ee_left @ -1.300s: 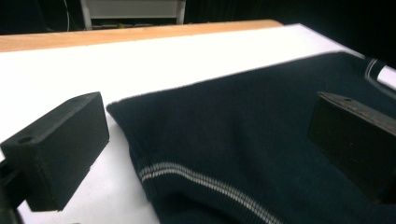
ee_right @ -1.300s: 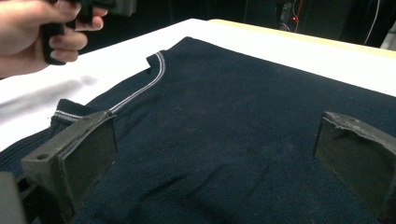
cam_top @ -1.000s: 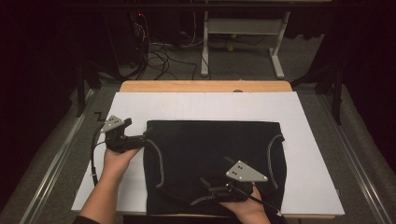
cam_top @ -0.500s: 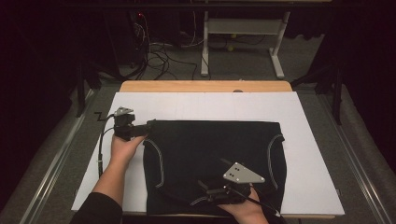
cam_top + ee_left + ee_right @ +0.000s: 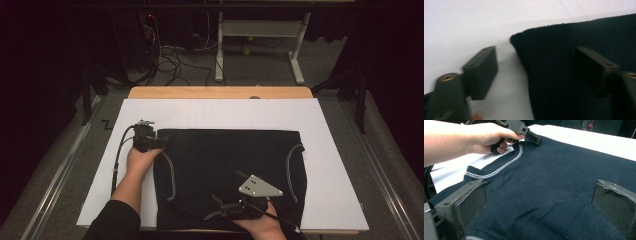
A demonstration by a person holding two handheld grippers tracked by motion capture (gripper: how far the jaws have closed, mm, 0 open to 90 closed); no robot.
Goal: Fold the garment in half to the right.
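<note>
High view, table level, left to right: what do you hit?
White sheet's bare left margin → left gripper at the dark sweater's far left corner → dark sweater → white-stitched seam near its right edge → bare sheet again.

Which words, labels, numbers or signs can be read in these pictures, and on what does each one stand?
"Z": a dark mark like this letter, on the floor beside the white board's far left corner; whether it is writing or tape I cannot tell.
No readable text on the dark garment or on either gripper.

Black sleeve (image 5: 114, 220), black gripper (image 5: 161, 141) with trailing cable (image 5: 118, 156)
</note>
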